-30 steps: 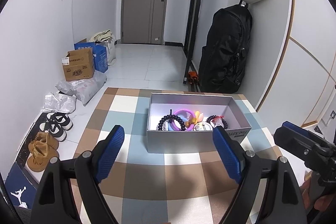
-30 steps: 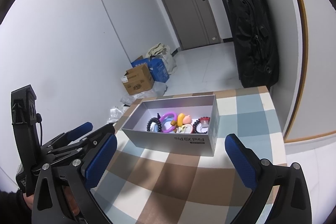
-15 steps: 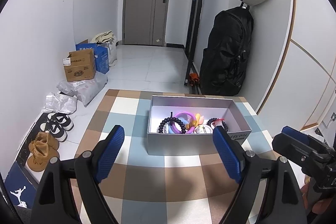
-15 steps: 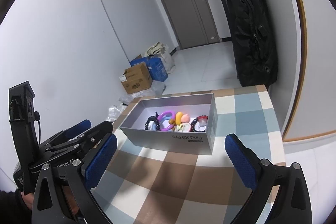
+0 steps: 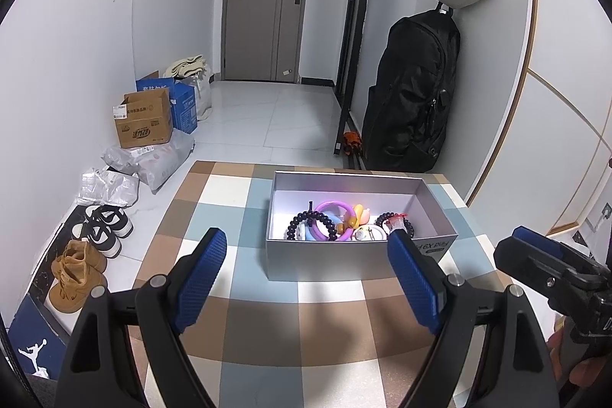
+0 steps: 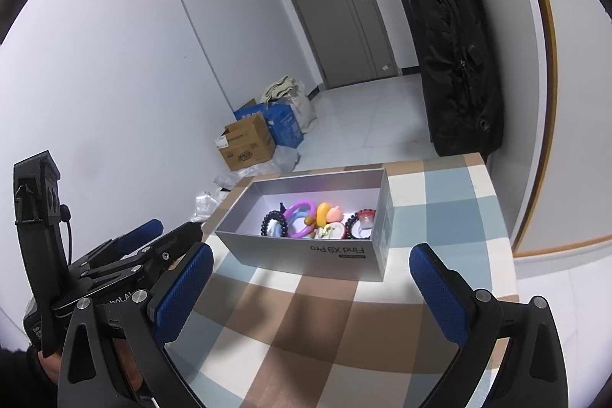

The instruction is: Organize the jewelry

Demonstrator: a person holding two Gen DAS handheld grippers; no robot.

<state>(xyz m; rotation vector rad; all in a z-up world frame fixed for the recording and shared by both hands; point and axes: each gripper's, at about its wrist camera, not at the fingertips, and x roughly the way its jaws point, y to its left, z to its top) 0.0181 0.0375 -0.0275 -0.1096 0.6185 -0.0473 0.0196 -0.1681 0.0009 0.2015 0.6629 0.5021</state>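
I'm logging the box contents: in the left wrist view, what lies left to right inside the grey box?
Black bead bracelet → purple plastic ring → orange and pink toy charm → second dark bead bracelet with a red-and-white charm, all inside the grey cardboard box.

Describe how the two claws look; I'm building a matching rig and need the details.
Both the left claw and right claw have black plastic frames with silver screws and blue textured pads on the fingers. The left body shows partial white lettering and a thin black cable. A dark sleeve shows at the left wrist.
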